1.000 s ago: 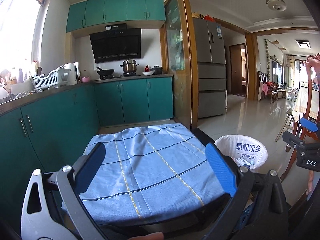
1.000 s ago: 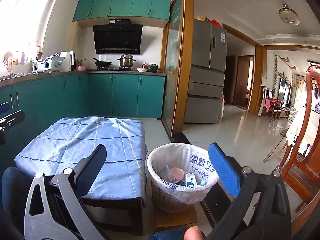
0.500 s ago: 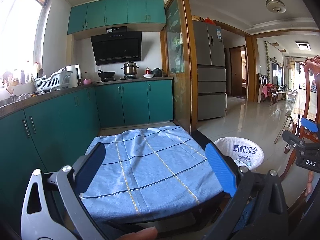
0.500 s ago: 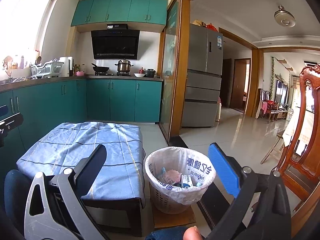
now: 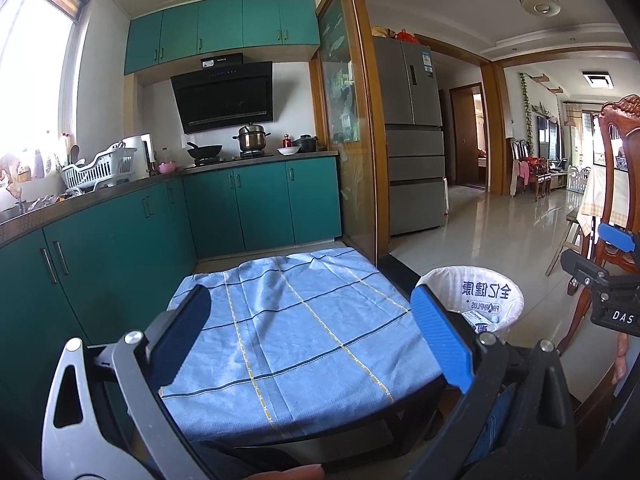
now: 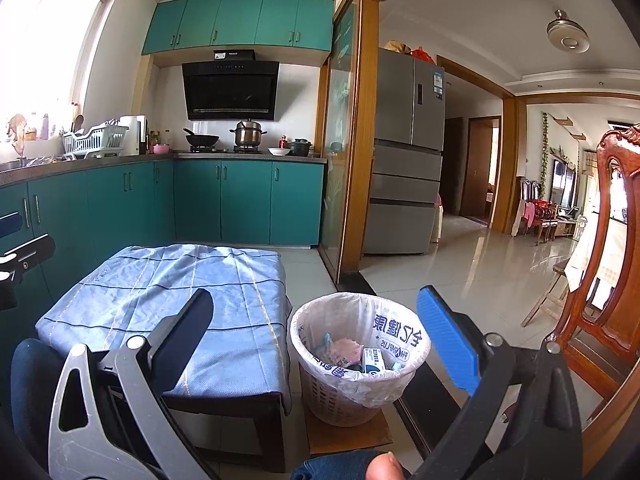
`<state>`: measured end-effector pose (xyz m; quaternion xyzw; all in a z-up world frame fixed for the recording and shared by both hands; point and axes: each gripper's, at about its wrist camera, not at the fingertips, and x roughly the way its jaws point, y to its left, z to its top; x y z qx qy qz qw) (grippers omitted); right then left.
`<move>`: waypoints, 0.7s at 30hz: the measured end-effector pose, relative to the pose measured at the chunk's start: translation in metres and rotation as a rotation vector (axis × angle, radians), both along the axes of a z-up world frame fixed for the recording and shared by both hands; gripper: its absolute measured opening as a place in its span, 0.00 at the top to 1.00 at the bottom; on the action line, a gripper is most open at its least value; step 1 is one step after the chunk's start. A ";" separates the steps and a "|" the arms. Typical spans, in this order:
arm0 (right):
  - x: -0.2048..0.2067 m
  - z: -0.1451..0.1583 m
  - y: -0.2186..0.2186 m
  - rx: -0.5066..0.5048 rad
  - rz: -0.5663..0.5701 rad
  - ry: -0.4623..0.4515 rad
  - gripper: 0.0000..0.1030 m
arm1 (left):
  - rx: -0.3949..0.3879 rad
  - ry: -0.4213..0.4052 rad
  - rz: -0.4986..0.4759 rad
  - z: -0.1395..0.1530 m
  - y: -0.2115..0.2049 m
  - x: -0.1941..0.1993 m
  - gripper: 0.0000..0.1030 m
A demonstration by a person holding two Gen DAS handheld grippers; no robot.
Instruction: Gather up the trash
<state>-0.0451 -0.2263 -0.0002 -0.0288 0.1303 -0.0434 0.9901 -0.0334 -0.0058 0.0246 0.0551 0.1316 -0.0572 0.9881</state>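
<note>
The left tool [image 5: 310, 330] is held above a low counter [image 5: 392, 412] draped in a blue checked cloth [image 5: 296, 328], its two fingers spread wide with nothing between them; one finger is black [image 5: 180, 336] and the other carries a blue pad [image 5: 438, 340]. The right tool [image 6: 314, 330] is likewise wide open and holds nothing, hanging over the gap between the cloth [image 6: 172, 304] and a white lattice wastebasket [image 6: 340, 396] that stands on the floor just beside the counter's right edge, on a flat brown board [image 6: 348, 436]. The basket is lined with a white plastic bag [image 6: 396, 336] printed with blue characters, folded over the rim. The trash lies inside it: a crumpled pink wrapper [image 6: 344, 350], a small white and blue box [image 6: 374, 360], and some pale blue scraps against the liner. From the left wrist view the same wastebasket [image 5: 480, 292] shows to the right of the cloth, with the box partly visible inside, and the right tool's body sits at the far right edge. Behind stand teal kitchen cabinets [image 6: 224, 200], a black range hood [image 6: 230, 90], a steel pot [image 6: 248, 134] and a wok on the stove, a grey refrigerator [image 6: 408, 152], and a carved wooden chair [image 6: 600, 260] at the right.
</note>
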 end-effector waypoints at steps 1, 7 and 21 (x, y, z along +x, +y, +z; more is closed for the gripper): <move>0.000 0.000 0.000 0.000 0.001 -0.001 0.03 | 0.000 0.000 0.001 0.000 0.000 0.000 0.03; 0.001 0.001 0.001 0.002 0.002 0.001 0.03 | 0.003 0.006 0.001 -0.001 0.000 0.002 0.03; 0.001 0.000 0.003 -0.004 0.008 0.002 0.03 | 0.002 0.013 0.003 -0.005 0.001 0.004 0.03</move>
